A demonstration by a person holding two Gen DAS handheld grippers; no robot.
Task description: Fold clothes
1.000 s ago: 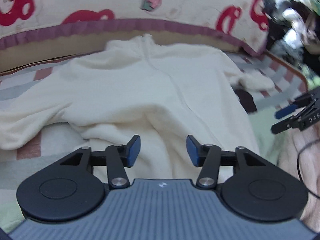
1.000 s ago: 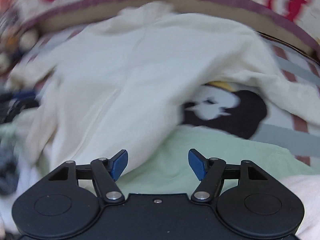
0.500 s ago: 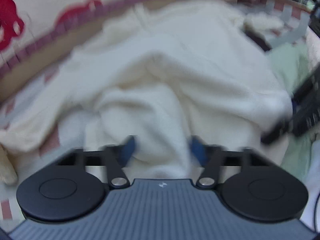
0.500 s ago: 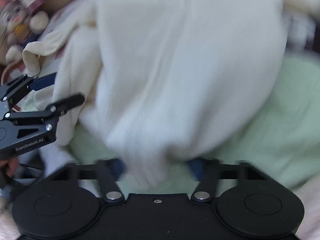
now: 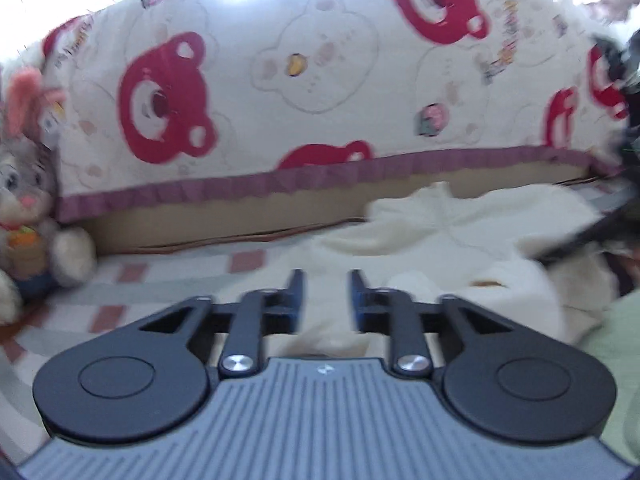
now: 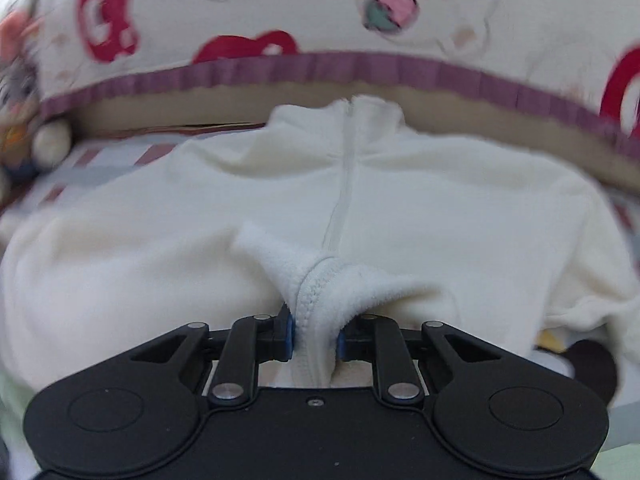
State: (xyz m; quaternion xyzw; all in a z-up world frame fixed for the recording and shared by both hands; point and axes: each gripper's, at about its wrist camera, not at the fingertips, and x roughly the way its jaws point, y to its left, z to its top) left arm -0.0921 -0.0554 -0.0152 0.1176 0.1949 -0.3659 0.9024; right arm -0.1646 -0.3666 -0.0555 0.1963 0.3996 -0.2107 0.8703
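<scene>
Against the bear-print quilt [image 6: 460, 8], lying zip-up on the bed: cream fleece jacket [image 6: 440, 200], hem being pinched by closing right hand-held gripper [image 6: 314, 334], left hand-held gripper [image 5: 326, 300] reopening empty; probably folding hem collarward next.

Ahead of the claw a bear-print quilt [image 5: 320, 92] with purple trim drapes a tan headboard [image 5: 240, 216]. Bright window light glares above. A plush rabbit [image 5: 28, 184] sits far left on checked bedding [image 5: 120, 280].
</scene>
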